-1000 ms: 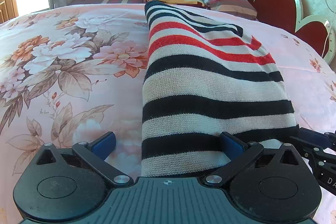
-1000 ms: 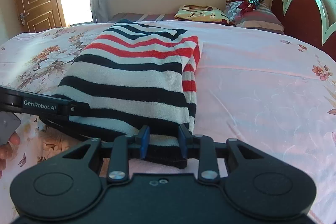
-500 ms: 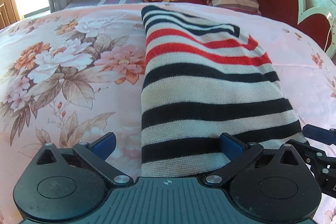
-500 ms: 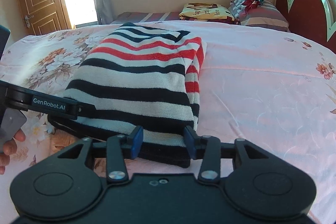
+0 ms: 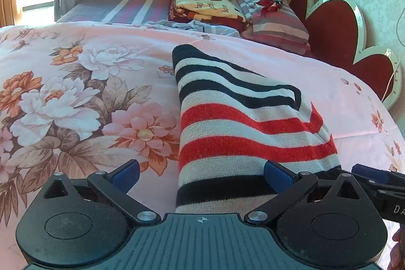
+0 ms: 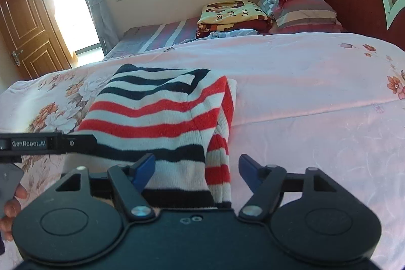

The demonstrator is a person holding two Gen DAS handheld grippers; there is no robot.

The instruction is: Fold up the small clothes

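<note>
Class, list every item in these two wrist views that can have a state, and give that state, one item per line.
Striped black, white and red knitted sweater: folded lengthwise, lying on the bed.
Left gripper: open, straddling the sweater's near left edge.
Right gripper: open, over the near right edge.
Brown wooden door: open.
Pink floral bedspread: spread flat.

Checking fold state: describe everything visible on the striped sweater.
The striped sweater is a knit in black, white and red bands, folded into a long narrow stack lying flat on the floral pink bedspread. A sleeve is folded along its right edge. Both claws are open: the left claw and right claw each straddle its near end.
</note>
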